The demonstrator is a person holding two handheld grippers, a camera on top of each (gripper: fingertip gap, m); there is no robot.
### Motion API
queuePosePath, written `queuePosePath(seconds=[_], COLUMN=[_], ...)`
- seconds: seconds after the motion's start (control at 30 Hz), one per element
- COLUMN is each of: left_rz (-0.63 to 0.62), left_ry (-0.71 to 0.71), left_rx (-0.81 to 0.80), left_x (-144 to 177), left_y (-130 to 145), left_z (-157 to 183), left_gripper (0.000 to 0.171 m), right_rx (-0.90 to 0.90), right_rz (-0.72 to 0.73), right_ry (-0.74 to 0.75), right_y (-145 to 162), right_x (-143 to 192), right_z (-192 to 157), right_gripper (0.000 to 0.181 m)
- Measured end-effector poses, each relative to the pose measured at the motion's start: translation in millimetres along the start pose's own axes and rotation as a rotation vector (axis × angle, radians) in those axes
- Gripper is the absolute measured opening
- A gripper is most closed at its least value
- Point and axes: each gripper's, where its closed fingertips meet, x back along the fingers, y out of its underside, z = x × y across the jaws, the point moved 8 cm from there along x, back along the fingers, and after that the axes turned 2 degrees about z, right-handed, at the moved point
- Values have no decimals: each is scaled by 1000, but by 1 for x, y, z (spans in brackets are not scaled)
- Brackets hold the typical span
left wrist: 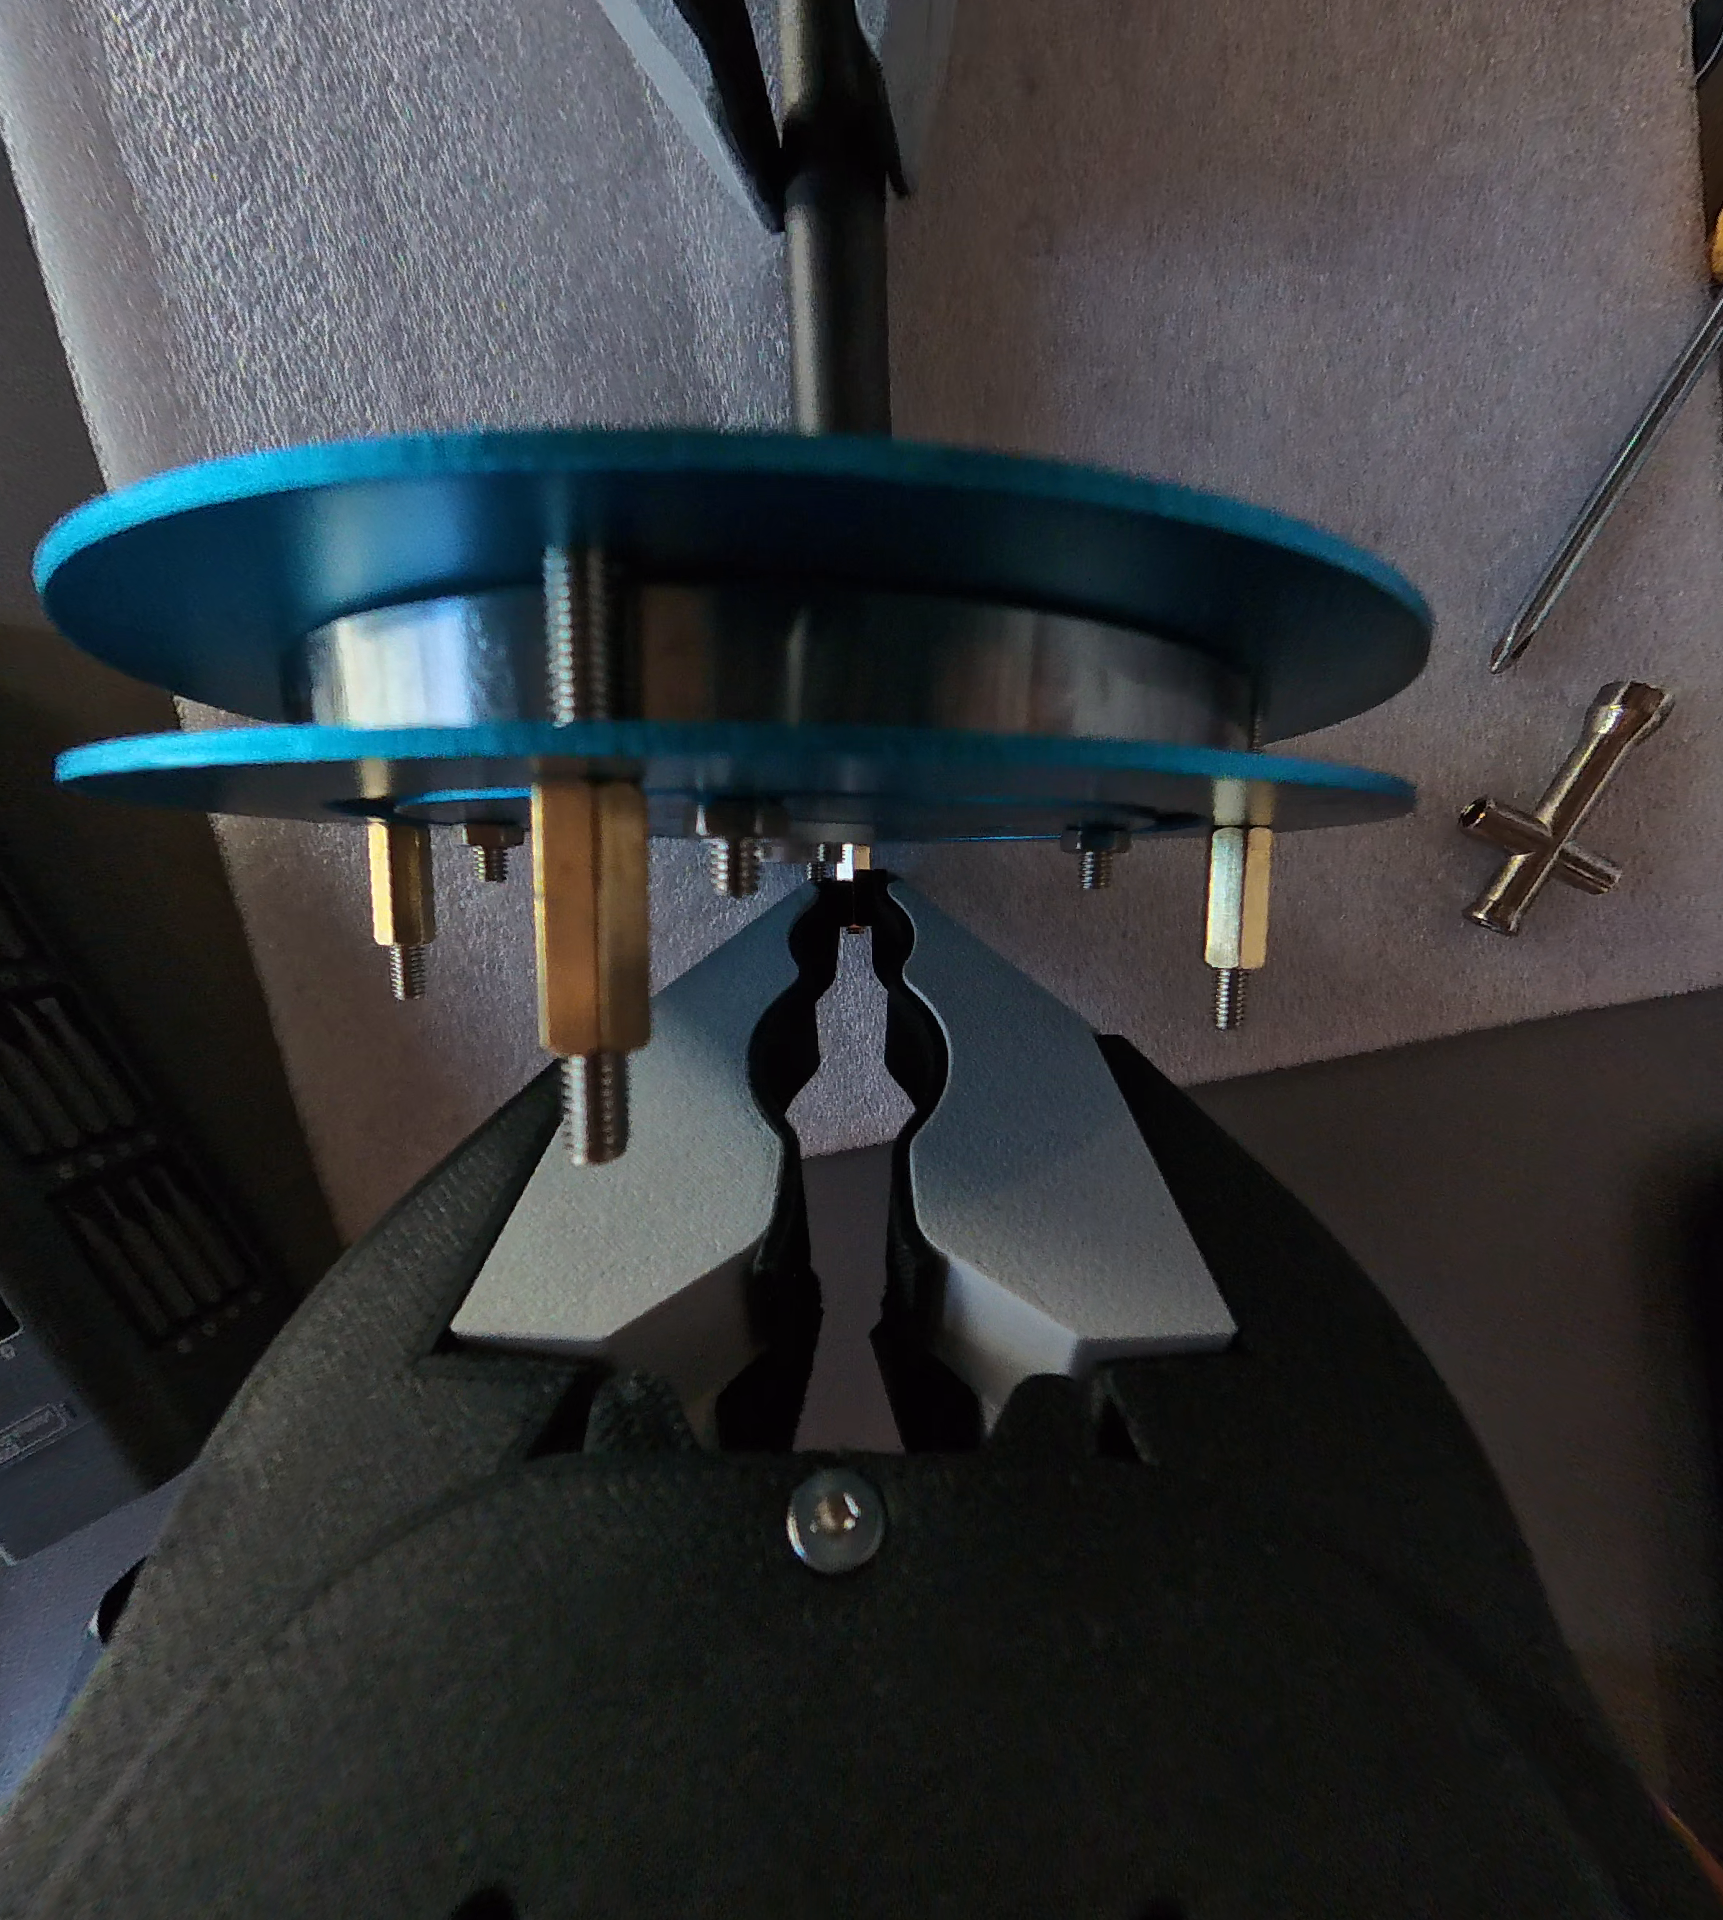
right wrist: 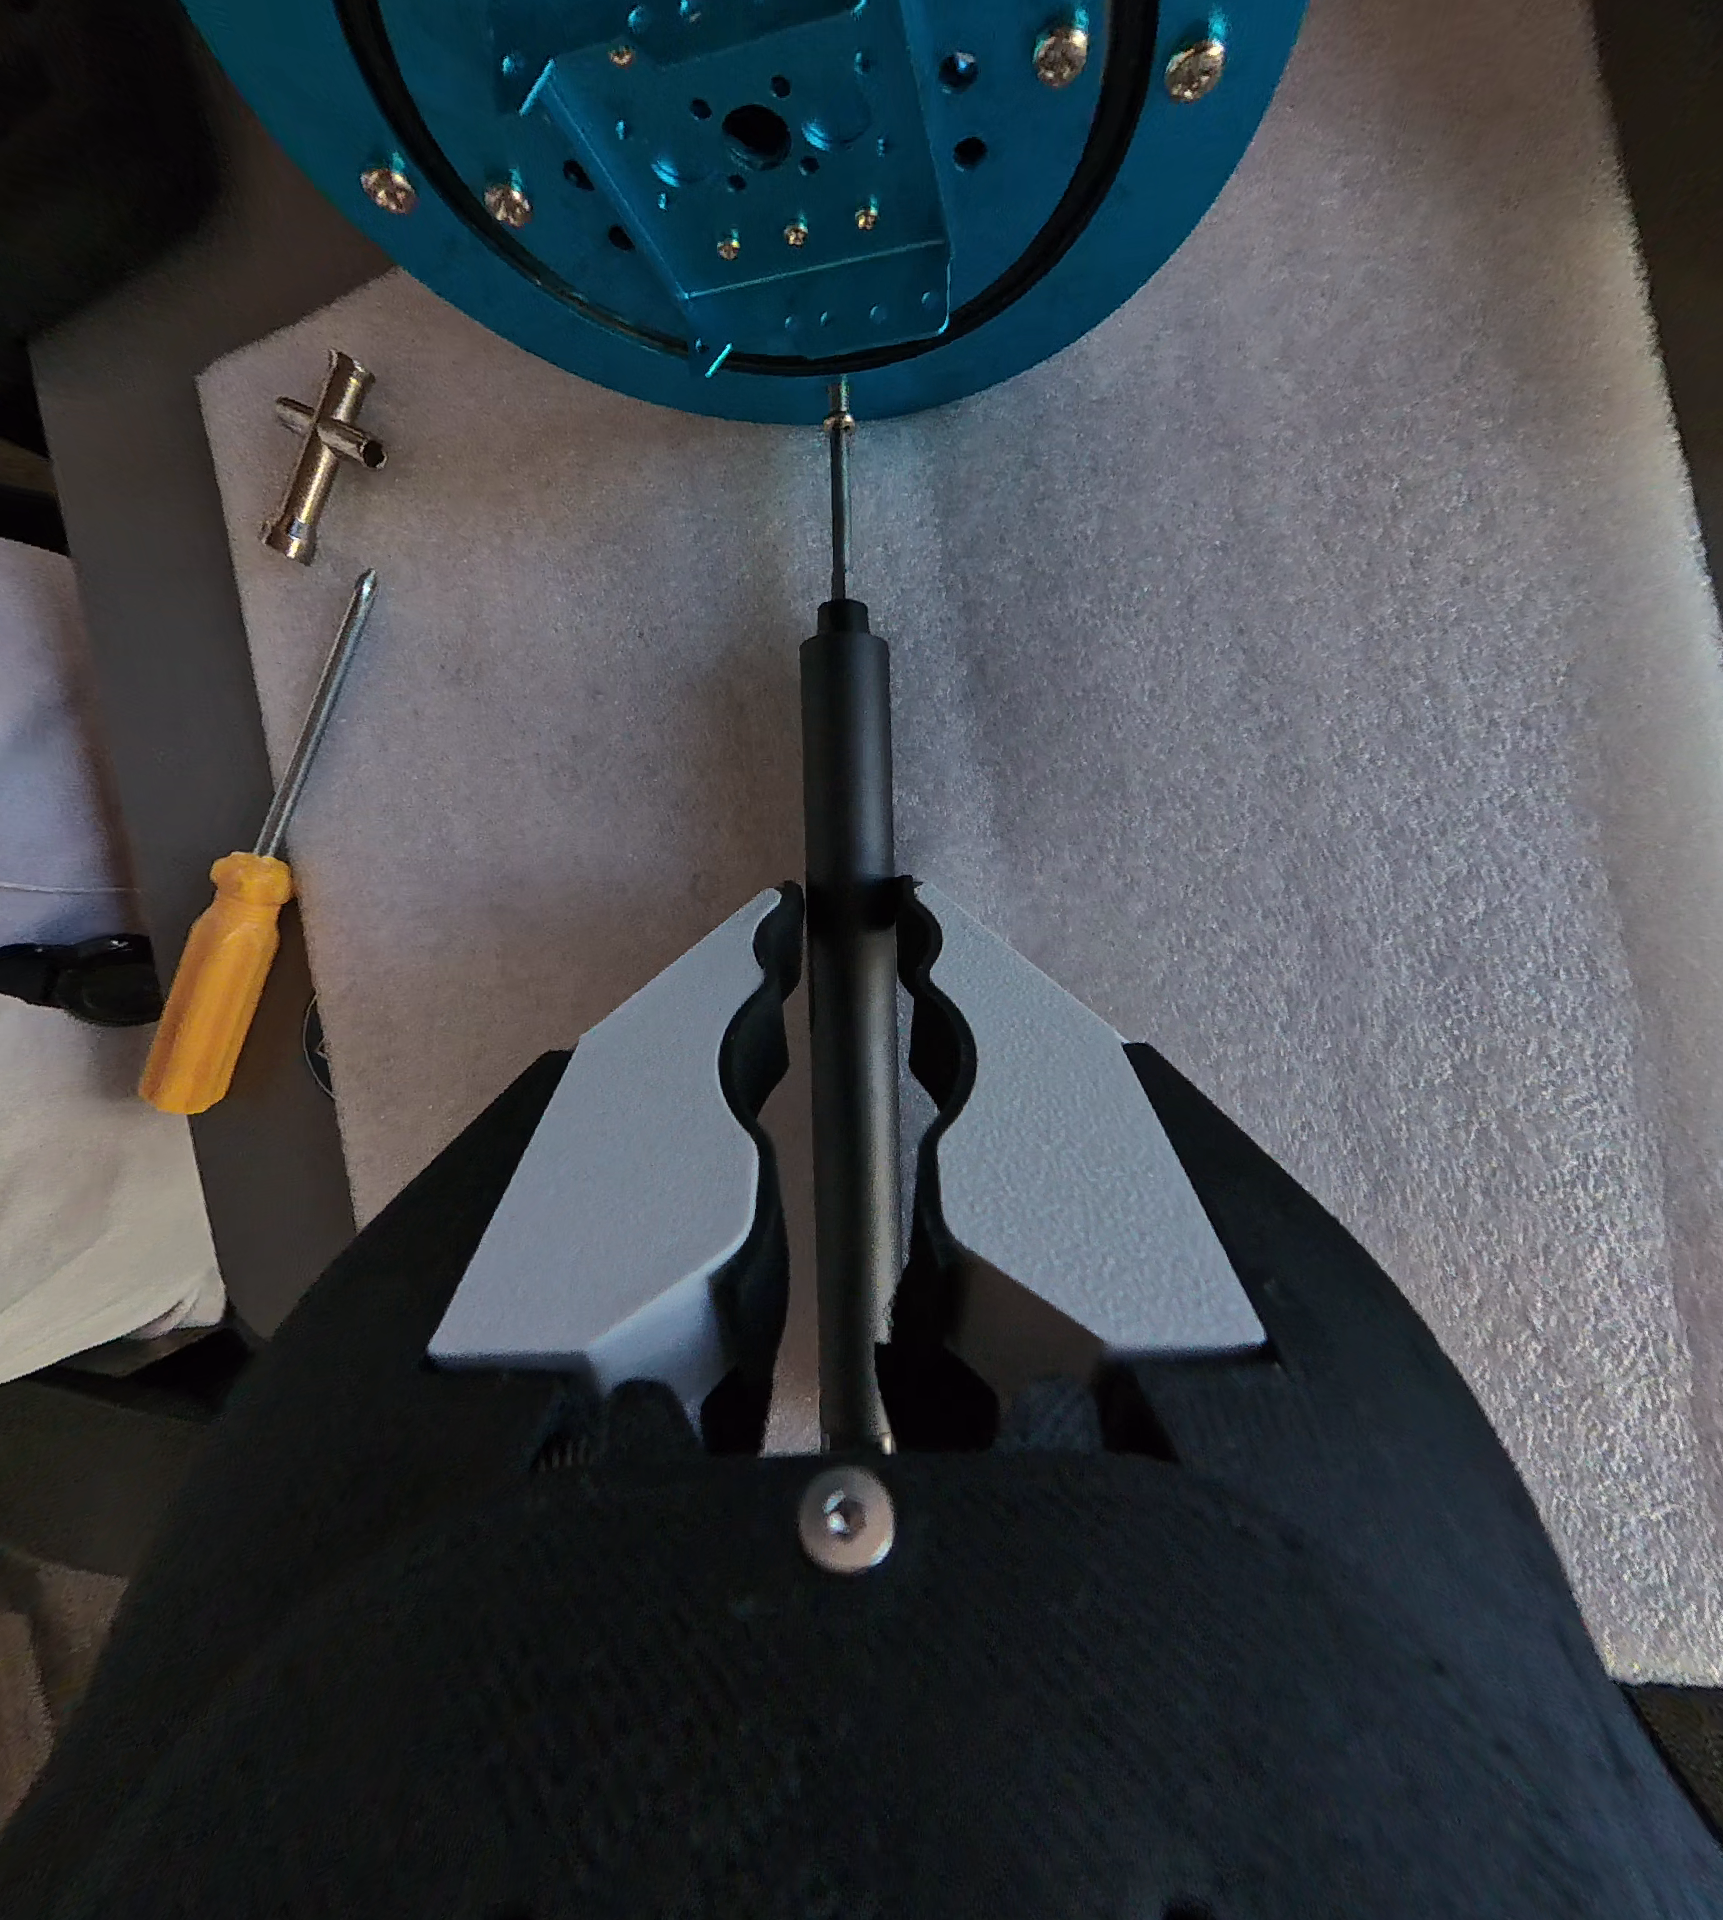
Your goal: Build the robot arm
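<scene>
A blue round assembly of two plates around a silver ring is held up edge-on over the foam mat, with brass standoffs sticking out towards me. My left gripper is shut on a small metal hex post at the middle of the near plate. My right gripper is shut on a slim black screwdriver. Its thin bit touches a small screw at the rim of the blue assembly. The black screwdriver also shows behind the plates in the left wrist view.
A grey foam mat lies under everything. An orange-handled screwdriver and a metal cross wrench lie at its edge; both also show in the left wrist view, screwdriver, wrench. A dark bit case sits left. There is about 11 centimeters between the tips of the two grippers. My left tips are roughly 12 centimeters from the metal cross wrench. Look for it in the left wrist view too.
</scene>
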Motion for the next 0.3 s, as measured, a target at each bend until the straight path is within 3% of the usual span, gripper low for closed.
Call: queuePosePath(seconds=[0.3], left_rz=[-1], left_ry=[-1], left_rx=[-2], left_x=[0], left_y=[0], left_z=[0], left_gripper=[4], right_rx=[65], right_rz=[-86], right_ry=[91], right_y=[-6], right_x=[-3], right_z=[-6], right_gripper=[15])
